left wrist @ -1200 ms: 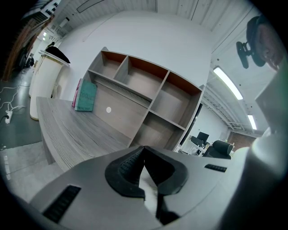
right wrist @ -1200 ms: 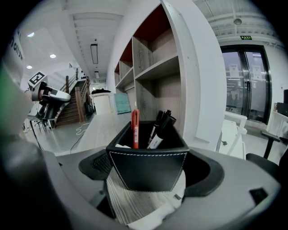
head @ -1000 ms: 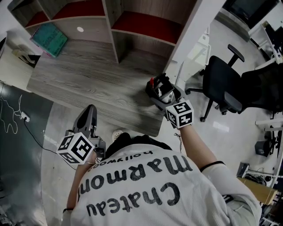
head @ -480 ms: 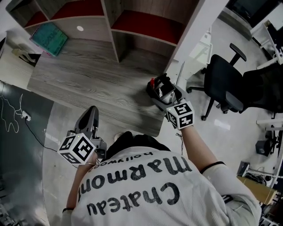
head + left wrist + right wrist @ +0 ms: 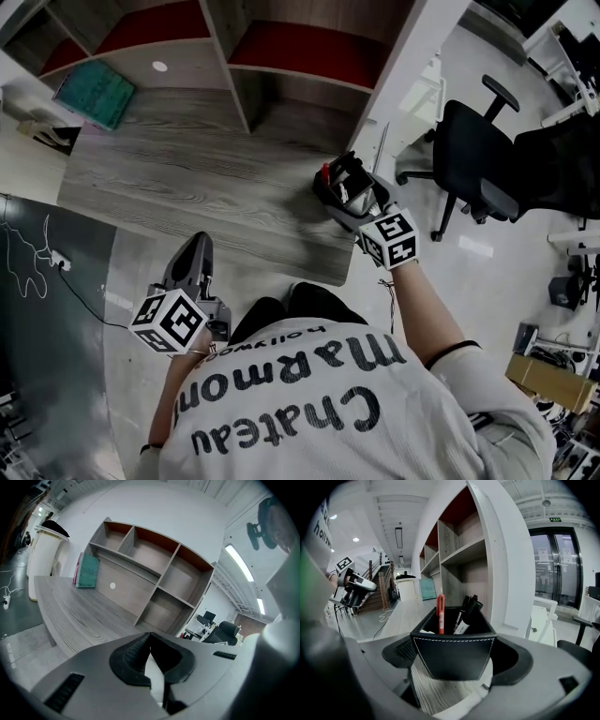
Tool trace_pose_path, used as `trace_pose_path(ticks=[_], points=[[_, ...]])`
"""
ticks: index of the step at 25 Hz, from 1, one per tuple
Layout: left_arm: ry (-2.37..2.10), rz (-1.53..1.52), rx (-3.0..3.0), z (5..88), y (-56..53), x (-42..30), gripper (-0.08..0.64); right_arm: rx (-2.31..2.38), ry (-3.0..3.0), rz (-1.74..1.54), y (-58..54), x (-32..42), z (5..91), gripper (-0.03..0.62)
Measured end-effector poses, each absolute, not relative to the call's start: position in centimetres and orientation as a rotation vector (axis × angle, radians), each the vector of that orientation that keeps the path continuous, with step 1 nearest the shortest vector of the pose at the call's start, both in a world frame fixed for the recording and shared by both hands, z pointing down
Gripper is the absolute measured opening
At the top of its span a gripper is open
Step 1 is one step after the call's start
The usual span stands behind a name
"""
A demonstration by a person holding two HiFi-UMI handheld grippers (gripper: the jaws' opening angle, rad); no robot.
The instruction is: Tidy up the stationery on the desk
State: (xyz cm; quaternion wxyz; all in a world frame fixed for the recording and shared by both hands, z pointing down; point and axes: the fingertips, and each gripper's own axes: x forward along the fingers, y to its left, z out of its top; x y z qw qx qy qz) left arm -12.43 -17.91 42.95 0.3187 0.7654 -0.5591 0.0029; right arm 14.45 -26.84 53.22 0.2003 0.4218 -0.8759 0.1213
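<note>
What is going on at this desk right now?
A person works at a wooden desk. The right hand-held gripper is clamped on a black pen holder with a red pen and dark markers, at the desk's near right corner. The left hand-held gripper is shut and empty, off the front edge. A teal book stands far left.

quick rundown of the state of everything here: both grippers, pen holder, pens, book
left gripper: jaws together, empty, held off the desk
right gripper: shut on the pen holder
pen holder: upright, at the desk's right edge
red pen: standing in the pen holder
black markers: leaning in the pen holder
teal book: upright against the shelf
</note>
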Motion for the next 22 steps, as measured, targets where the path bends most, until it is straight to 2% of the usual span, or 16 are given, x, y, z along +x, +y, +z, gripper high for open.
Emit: trace_pose_path(ticks=[22], points=[[-1.379, 0.02, 2.038, 43.1, -18.0, -14.4, 0.015, 1.199, -2.398, 0.417, -26.9, 14.5, 52.8, 0.445]])
